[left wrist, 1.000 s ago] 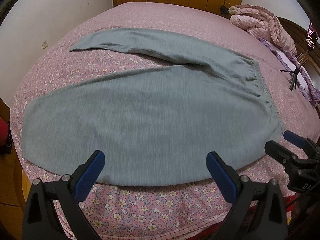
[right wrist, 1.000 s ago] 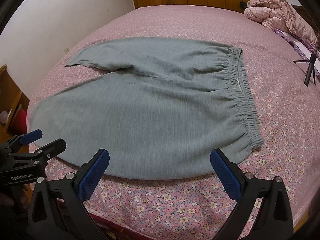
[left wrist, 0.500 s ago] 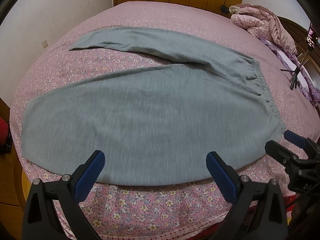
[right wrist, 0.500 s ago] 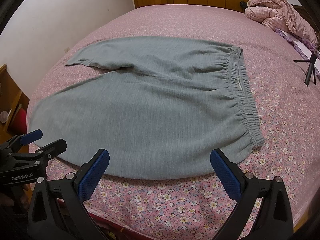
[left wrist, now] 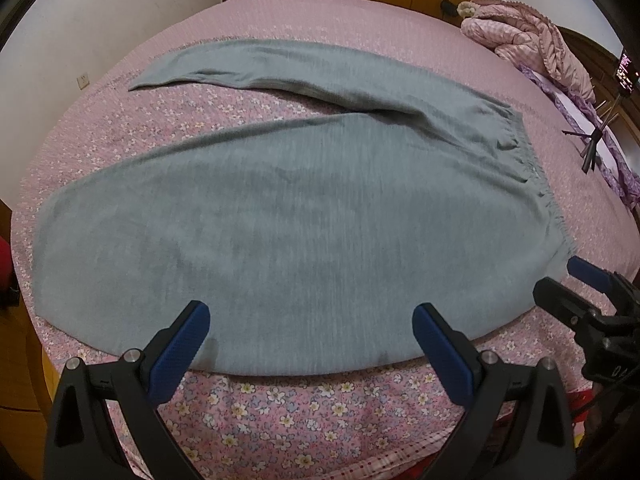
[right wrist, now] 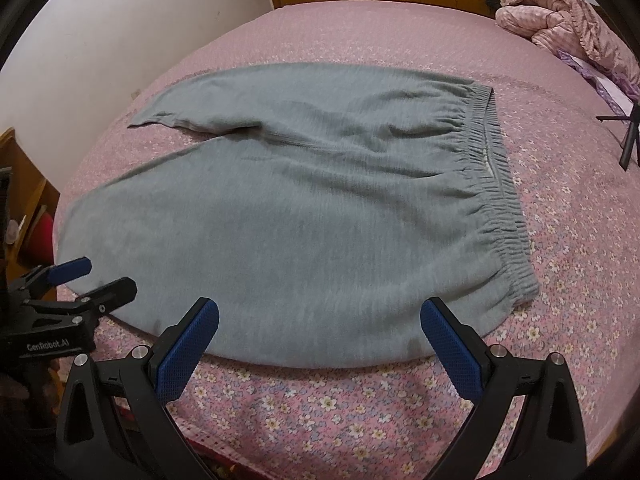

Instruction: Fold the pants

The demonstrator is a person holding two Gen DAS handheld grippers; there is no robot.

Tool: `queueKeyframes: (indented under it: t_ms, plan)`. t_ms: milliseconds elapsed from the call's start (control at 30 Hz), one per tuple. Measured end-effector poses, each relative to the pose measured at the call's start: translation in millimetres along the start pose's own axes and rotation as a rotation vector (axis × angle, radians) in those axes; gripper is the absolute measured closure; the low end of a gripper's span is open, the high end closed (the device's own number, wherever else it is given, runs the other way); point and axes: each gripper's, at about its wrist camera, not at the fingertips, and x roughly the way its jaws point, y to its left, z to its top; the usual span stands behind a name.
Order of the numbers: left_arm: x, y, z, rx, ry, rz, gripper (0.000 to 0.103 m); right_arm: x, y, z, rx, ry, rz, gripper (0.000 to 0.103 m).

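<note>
Pink floral bedspread (left wrist: 280, 400) filled both views, and the grey pants (left wrist: 280, 232) lay flat across it, one leg along the near edge, waistband toward the right side. My left gripper (left wrist: 311, 330) and right gripper (right wrist: 319, 326) both hovered spread wide over that near edge, holding nothing.

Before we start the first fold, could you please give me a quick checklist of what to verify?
1. Pants lie flat on the bed: ok.
2. Legs spread apart, far leg not yet over the near one: ok.
3. Left gripper open, holding nothing: ok.
4. Right gripper open, holding nothing: ok.
5. Waistband unfolded and reachable: ok.
6. Whether the fingers touch the near edge of the cloth: cannot tell.
</note>
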Motion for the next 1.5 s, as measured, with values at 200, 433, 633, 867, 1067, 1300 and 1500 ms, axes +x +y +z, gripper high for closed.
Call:
queueKeyframes:
  t_ms: [200,433,633,867,1067,1300,1500]
  plan:
    - [7.9,4.5,11.0,0.023,0.013,0.014,0.000,7.6,-7.8,17.8,-0.005,0.019,0.013,0.000]
    - [14.7,14.8,44.0,0.052,0.023,0.012,0.000,17.1,-22.7,49.9,-0.001,0.032,0.018,0.000]
    - [18.5,19.4,83.8,0.076,0.014,0.007,0.000,26.3,-39.5,86.8,0.005,0.024,0.009,0.000]
    - [28.2,20.3,140.0,0.103,-0.014,0.011,0.000,38.4,-58.0,132.4,0.020,0.008,-0.015,0.000]
    - [47.7,16.9,182.5,0.135,-0.006,0.010,0.000,62.6,-74.0,168.0,0.019,0.032,-0.026,0.000]
    - [82.0,14.7,227.5,0.164,0.014,0.011,0.000,90.3,-84.4,199.8,0.013,0.057,-0.029,0.000]
    - [112.3,17.0,262.3,0.183,0.041,-0.018,0.000,112.6,-92.0,228.8,-0.009,0.072,-0.036,0.000]
